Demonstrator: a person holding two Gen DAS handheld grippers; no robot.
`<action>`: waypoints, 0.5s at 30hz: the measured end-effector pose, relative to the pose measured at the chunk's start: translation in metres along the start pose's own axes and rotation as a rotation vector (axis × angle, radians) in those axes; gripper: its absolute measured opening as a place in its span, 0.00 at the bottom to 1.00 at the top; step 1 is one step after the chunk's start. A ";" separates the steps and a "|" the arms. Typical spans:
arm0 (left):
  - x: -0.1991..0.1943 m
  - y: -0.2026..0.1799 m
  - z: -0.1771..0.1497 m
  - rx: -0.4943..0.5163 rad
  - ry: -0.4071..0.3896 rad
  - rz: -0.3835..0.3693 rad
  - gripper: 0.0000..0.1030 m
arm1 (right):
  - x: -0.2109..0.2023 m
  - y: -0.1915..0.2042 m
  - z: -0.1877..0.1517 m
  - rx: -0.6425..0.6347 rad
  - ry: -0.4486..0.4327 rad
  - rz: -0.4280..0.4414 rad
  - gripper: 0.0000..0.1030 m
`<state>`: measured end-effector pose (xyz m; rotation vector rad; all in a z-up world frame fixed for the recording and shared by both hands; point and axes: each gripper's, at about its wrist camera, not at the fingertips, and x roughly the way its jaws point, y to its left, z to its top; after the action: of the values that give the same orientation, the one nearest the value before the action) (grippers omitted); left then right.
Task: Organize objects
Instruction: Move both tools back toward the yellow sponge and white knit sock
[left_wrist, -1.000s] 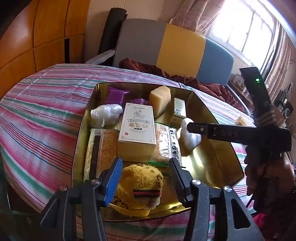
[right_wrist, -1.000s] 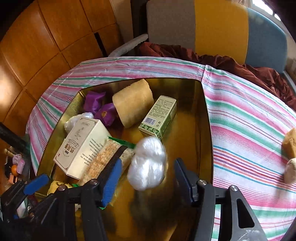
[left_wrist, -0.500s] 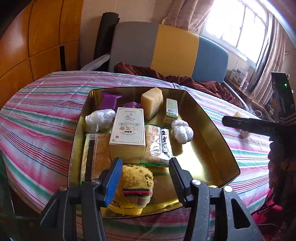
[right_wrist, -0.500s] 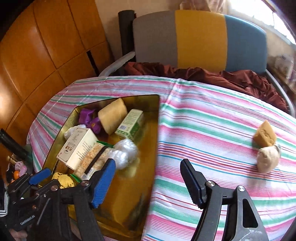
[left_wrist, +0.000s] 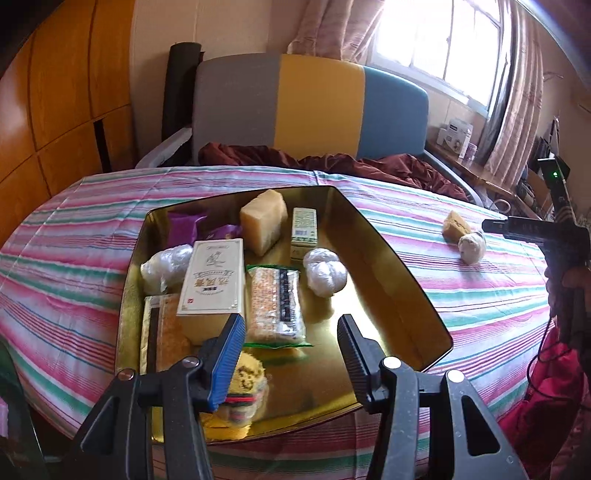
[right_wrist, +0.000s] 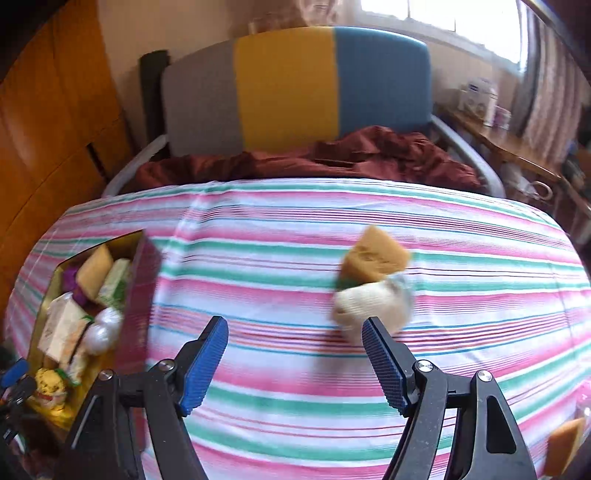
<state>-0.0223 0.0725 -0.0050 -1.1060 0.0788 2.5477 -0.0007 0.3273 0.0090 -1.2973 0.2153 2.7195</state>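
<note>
A gold tray (left_wrist: 388, 251) on the striped tablecloth (right_wrist: 295, 229) holds a white box (left_wrist: 212, 277), a snack pack (left_wrist: 275, 302), a white plastic bundle (left_wrist: 325, 271), a tan block (left_wrist: 264, 221), a small green box (left_wrist: 303, 227) and a yellow plush toy (left_wrist: 243, 387). My left gripper (left_wrist: 290, 354) hangs open over the tray's near end, the toy just below its left finger. My right gripper (right_wrist: 293, 365) is open and empty over the cloth. A brown sponge (right_wrist: 373, 256) and a white ball (right_wrist: 369, 302) lie just beyond its right finger.
A chair (left_wrist: 314, 103) with a grey, yellow and blue back stands behind the table, a maroon cloth (left_wrist: 332, 162) on its seat. Another orange sponge (right_wrist: 565, 446) shows at the right wrist view's lower right. Wooden panels line the left wall.
The right gripper let go of the white plastic bundle in the tray, opened wider and swung right across the cloth to the sponge and ball. The left gripper drew back and up a little.
</note>
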 end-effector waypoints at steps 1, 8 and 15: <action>0.001 -0.004 0.002 0.012 0.000 -0.002 0.51 | 0.002 -0.013 0.001 0.018 -0.002 -0.022 0.74; 0.010 -0.037 0.015 0.095 0.010 -0.020 0.51 | 0.030 -0.094 -0.013 0.251 0.040 -0.144 0.74; 0.026 -0.084 0.036 0.181 0.016 -0.084 0.51 | 0.020 -0.111 -0.012 0.327 0.013 -0.140 0.74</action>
<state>-0.0348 0.1654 0.0095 -1.0382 0.2562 2.4040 0.0145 0.4348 -0.0230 -1.1882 0.5242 2.4315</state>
